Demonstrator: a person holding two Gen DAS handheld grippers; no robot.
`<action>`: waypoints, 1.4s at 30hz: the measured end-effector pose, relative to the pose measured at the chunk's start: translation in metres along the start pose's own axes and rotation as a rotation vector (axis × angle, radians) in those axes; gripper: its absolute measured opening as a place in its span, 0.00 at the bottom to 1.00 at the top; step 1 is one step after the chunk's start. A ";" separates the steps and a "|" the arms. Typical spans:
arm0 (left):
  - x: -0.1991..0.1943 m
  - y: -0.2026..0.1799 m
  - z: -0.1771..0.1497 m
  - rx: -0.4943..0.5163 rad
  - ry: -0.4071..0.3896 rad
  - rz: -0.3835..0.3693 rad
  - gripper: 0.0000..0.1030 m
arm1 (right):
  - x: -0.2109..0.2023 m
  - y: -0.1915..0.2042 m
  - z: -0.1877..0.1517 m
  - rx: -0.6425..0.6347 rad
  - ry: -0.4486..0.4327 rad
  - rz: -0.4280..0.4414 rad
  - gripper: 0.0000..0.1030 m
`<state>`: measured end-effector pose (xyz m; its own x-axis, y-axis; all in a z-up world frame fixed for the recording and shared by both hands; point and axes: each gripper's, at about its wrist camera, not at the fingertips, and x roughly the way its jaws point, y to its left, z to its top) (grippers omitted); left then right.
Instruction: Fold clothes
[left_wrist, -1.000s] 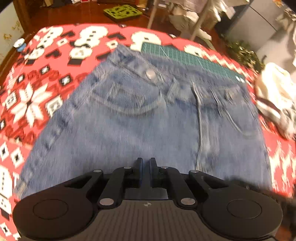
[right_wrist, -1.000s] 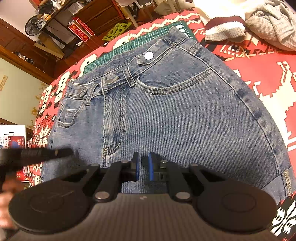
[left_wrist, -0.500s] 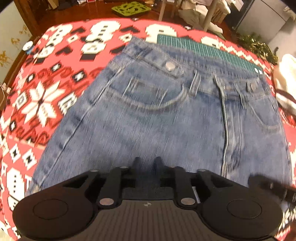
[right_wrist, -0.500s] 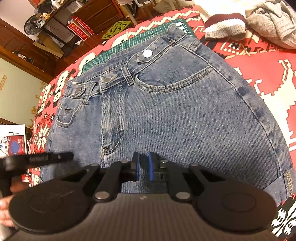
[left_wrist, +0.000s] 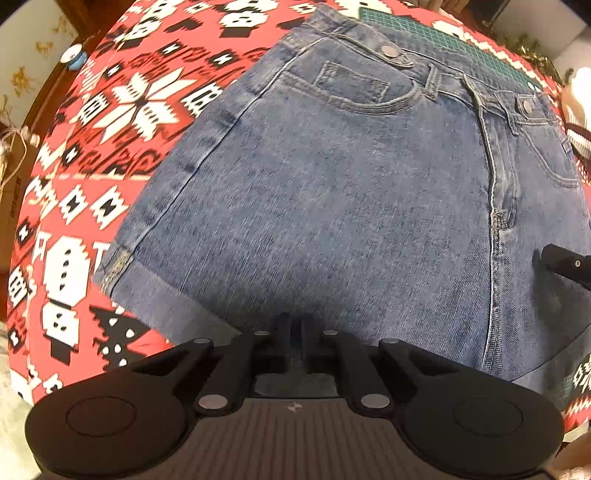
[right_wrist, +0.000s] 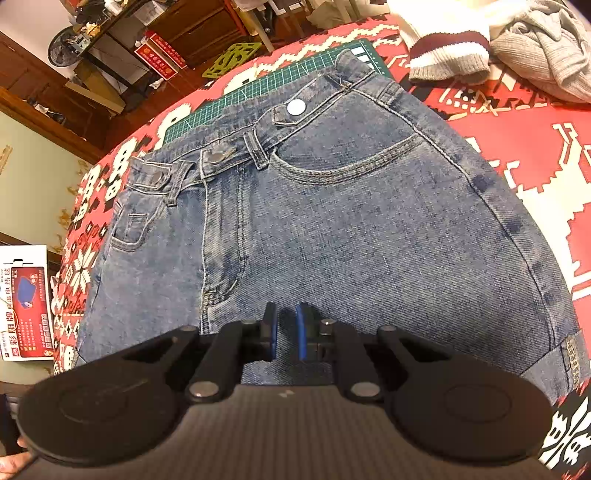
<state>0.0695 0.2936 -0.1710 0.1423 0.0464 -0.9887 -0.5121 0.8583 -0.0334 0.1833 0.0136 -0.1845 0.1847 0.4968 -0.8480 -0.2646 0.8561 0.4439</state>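
Blue denim shorts (left_wrist: 351, 184) (right_wrist: 351, 221) lie flat, front up, on a red patterned tablecloth (left_wrist: 129, 110), waistband at the far side and cuffed hems near me. My left gripper (left_wrist: 295, 328) hovers low over the left leg near its hem, fingers almost together, with nothing visibly pinched. My right gripper (right_wrist: 287, 328) is over the right leg just below the fly, blue pads a narrow gap apart, the cloth under it flat. One black finger (left_wrist: 565, 262) of the right gripper shows at the right edge of the left wrist view, casting a shadow on the denim.
A green cutting mat (right_wrist: 266, 85) lies under the waistband. Knitted garments (right_wrist: 498, 48) are piled at the far right of the table. A printed box (right_wrist: 26, 306) stands off the table's left side, and a small blue roll (left_wrist: 75, 59) sits near the far left edge.
My left gripper has swung left and come down closer to the shorts' left leg and cuff. The right gripper has barely moved, and the shorts lie as before.
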 end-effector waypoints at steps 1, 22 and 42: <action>-0.002 -0.002 0.000 0.003 -0.011 -0.020 0.07 | 0.000 0.000 0.000 0.000 0.000 0.001 0.12; -0.003 -0.035 -0.021 0.173 -0.002 -0.024 0.23 | 0.002 0.001 0.000 -0.001 0.007 0.000 0.12; -0.013 -0.049 -0.016 0.128 -0.204 -0.042 0.66 | -0.028 0.023 -0.015 -0.127 -0.199 -0.209 0.96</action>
<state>0.0787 0.2429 -0.1587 0.3361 0.1005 -0.9365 -0.3924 0.9188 -0.0422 0.1578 0.0177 -0.1548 0.4254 0.3410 -0.8383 -0.3153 0.9241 0.2159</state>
